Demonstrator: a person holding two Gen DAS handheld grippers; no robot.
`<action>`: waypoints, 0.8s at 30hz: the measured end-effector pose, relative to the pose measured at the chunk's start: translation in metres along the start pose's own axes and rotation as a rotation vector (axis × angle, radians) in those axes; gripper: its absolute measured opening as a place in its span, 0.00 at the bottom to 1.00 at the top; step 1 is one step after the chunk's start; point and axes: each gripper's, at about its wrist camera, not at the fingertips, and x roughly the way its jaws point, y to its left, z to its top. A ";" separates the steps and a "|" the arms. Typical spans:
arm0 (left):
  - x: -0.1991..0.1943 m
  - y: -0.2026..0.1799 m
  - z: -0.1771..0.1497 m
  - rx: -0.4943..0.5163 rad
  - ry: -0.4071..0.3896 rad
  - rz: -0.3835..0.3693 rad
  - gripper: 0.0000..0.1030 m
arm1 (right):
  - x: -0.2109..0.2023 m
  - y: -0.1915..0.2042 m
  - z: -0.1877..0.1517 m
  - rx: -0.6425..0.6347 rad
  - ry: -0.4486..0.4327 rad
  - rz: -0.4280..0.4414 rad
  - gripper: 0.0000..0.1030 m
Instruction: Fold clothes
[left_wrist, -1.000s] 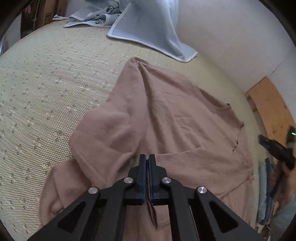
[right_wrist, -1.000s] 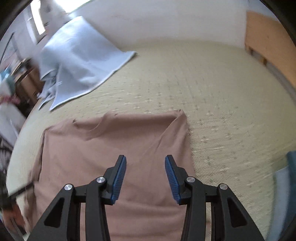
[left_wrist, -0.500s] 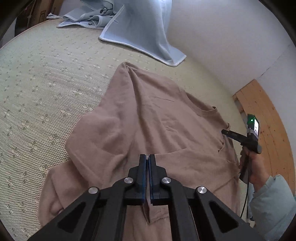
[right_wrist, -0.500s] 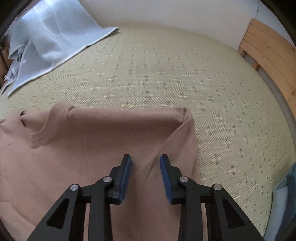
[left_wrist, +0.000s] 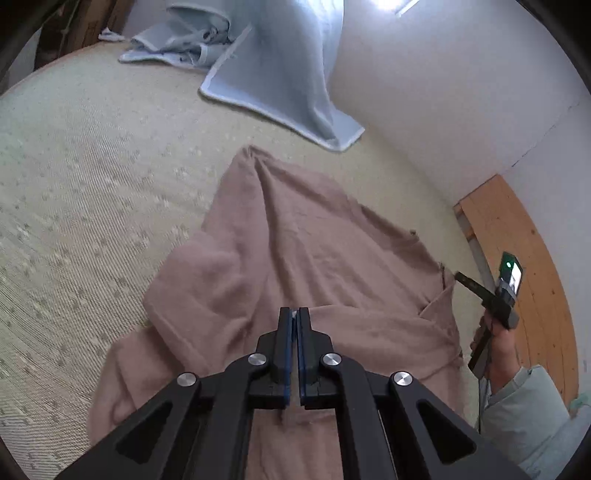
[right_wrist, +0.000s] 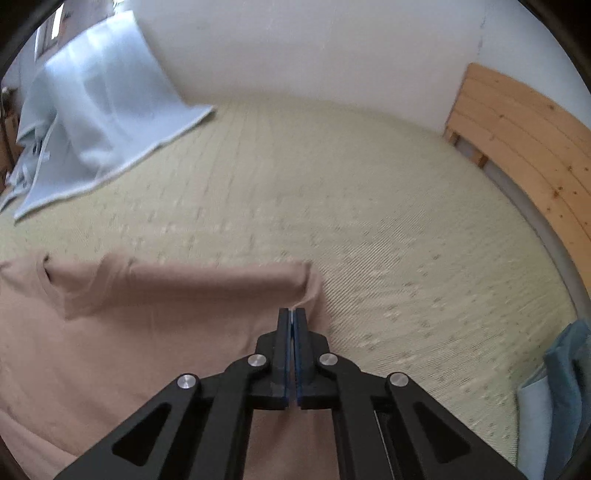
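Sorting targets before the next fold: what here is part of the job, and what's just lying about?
In the job: brown shirt, pinched by left gripper and right gripper.

Lying about: pale blue blanket, blue cloth pile, wooden board.

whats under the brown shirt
The brown fabric shirt lies on the pale green woven mat, which shows all around it. Anything beneath the shirt itself is covered.
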 end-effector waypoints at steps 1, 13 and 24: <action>0.000 -0.001 0.004 0.000 -0.006 0.003 0.01 | -0.004 -0.004 0.002 0.005 -0.015 -0.005 0.00; 0.049 -0.006 0.052 0.032 -0.011 0.124 0.01 | 0.009 -0.041 0.012 0.075 -0.012 -0.056 0.00; 0.067 0.014 0.049 -0.019 0.012 0.184 0.01 | 0.039 -0.037 0.009 0.051 0.063 0.022 0.18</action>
